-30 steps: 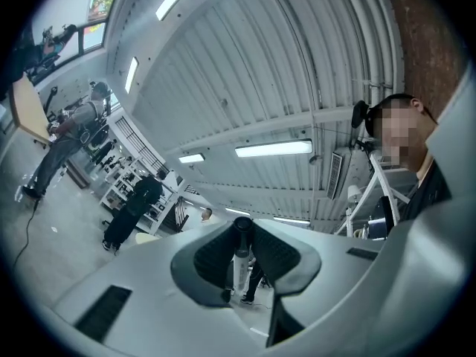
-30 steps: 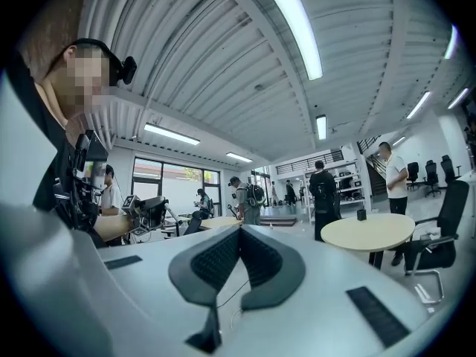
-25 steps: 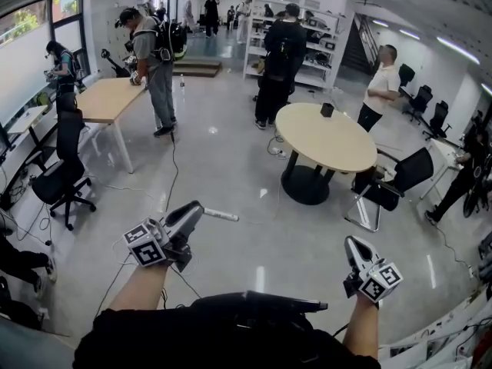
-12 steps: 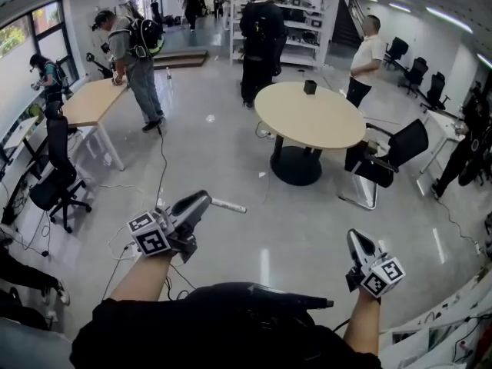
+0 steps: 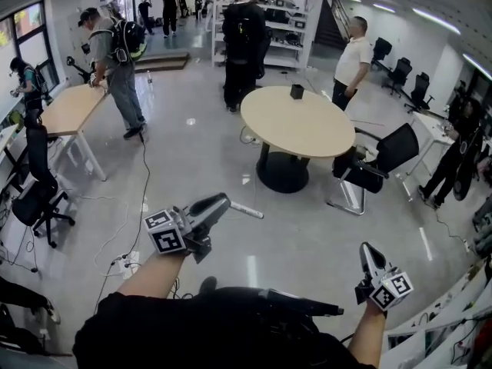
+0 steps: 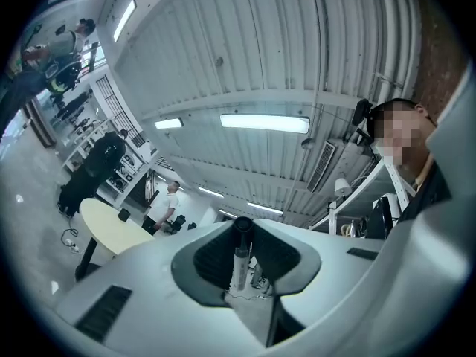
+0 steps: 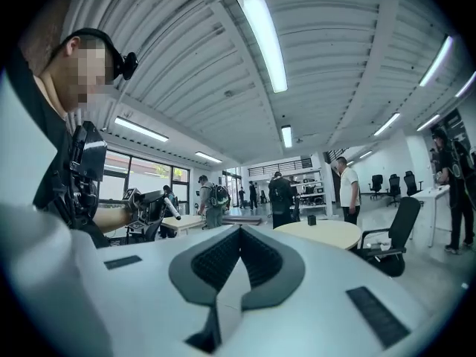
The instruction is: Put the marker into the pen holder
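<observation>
Already the left hand-held gripper pinches the marker (pickup done, I judge); the right hand-held gripper is pressed together, empty. The pen holder stands at the far edge of the table, well apart: carrying and dropping remain.

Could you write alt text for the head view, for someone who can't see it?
The left gripper holds a white marker out over an office floor, toward a round table bearing a small black pen holder. The right gripper is shut and empty.
</observation>
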The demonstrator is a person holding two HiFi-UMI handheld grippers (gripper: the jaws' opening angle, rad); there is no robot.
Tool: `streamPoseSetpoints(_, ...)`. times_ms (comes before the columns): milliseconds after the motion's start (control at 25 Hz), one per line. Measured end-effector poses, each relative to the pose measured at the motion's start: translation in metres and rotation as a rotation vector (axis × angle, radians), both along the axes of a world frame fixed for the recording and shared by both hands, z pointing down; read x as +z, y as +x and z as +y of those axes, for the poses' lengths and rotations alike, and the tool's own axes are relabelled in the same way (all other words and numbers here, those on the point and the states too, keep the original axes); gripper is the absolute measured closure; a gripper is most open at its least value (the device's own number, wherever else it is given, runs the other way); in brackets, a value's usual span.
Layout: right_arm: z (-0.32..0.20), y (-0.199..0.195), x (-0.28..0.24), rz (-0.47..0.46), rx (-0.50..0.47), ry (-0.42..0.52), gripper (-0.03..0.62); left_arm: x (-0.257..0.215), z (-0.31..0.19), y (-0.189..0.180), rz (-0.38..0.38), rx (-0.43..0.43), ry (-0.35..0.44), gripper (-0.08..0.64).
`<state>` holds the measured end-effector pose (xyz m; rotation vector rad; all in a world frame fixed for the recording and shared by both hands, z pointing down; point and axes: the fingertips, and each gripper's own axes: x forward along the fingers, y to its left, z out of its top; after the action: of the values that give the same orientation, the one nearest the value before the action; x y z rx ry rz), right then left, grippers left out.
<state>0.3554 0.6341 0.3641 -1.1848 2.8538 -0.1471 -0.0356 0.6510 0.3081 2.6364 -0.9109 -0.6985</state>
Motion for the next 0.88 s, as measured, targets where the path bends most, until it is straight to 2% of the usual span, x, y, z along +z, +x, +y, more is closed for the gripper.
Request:
streamPoseSetpoints(200, -0.042, -0.06, -0.011, -0.02, 0.05, 0.01, 0.589, -0.003, -0.053, -0.064, 0.03, 0.036, 0.012, 0.488)
streamPoseSetpoints(400, -0.092, -0.146, -0.025, -0.039, 0.037, 0.034, 0.589, -0.005, -0.102, -0.136, 0.015, 0.056, 0.025, 0.488)
streamPoseSetpoints(560, -0.12, -0.202, -0.016, -0.022, 0.011, 0.012, 0.589, 0.004, -0.125, -0.185, 0.005, 0.053, 0.018, 0.488)
streamPoseSetpoints(720, -0.146, -0.24, -0.007, -0.009, -0.009, -0.014, 0.591, 0.016, -0.146, -0.222, 0.022, 0.032, -0.005, 0.488)
streamPoseSetpoints(880, -0.177, -0.259, -0.01, -0.007, -0.038, -0.019, 0.589, 0.021, -0.164, -0.24, 0.034, 0.003, -0.026, 0.488)
